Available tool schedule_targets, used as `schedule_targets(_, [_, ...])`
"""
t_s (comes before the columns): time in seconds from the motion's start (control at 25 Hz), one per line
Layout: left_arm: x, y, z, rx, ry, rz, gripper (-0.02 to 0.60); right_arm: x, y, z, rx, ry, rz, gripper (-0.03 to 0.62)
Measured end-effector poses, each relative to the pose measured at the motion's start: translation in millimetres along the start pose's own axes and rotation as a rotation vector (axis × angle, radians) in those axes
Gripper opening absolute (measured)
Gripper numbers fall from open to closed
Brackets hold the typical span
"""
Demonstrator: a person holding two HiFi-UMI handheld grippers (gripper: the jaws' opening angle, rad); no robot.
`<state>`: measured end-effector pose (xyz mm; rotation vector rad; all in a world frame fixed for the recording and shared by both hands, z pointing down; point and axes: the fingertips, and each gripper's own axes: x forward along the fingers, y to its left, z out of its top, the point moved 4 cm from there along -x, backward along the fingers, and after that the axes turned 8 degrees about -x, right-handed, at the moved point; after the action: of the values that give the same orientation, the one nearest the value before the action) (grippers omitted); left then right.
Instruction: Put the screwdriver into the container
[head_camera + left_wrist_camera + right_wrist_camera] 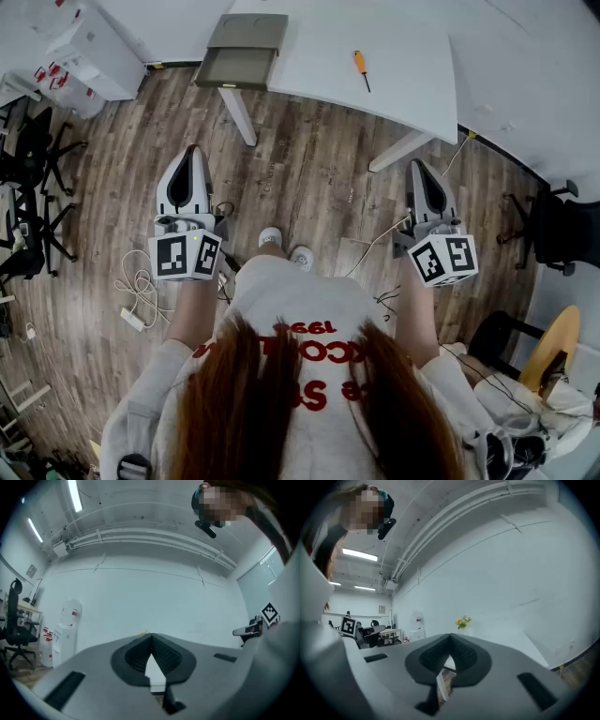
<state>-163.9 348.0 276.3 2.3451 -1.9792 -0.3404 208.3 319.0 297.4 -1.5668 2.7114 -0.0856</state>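
An orange-handled screwdriver (360, 67) lies on the white table (403, 56) far ahead of me. A grey open container (242, 49) sits at the table's left end, overhanging its edge. My left gripper (192, 153) hangs over the wooden floor, well short of the table, jaws closed to a point with nothing in them. At the same distance from the table on the other side, my right gripper (418, 167) is shut and empty too. In the left gripper view the left gripper (151, 639) faces a bare white wall. The right gripper (450, 637) shows neither screwdriver nor container in its own view.
Two white table legs (237, 114) slant down to the floor. Black office chairs (33, 150) stand at the left, another chair (553, 230) at the right. Cables (141, 286) lie on the floor by my left side. A white cabinet (94, 52) stands at the far left.
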Motion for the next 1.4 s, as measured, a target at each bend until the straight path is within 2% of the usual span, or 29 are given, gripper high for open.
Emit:
schedule_targets(0.2, [-11, -1, 3, 0.008, -0.002, 0.002, 0.005, -9, 5, -1, 0.003, -0.008, -0.004, 0.004])
schedule_targets(0.48, [-15, -3, 6, 0.014, -0.008, 0.003, 0.005, -12, 14, 5, -0.062, -0.007, 0.014, 0.005])
schedule_targets(0.92, [3, -8, 5, 0.03, -0.013, 0.012, 0.005, 6, -1, 4, -0.003, -0.02, 0.036, 0.005])
schedule_targets(1.12, [28, -1, -2, 0.033, -0.006, -0.005, 0.005, 26, -8, 2, 0.011, -0.023, 0.035, 0.005])
schedule_targets(1.4, [96, 10, -8, 0.034, 0.003, -0.037, 0.005, 78, -39, 7, 0.02, -0.022, 0.018, 0.005])
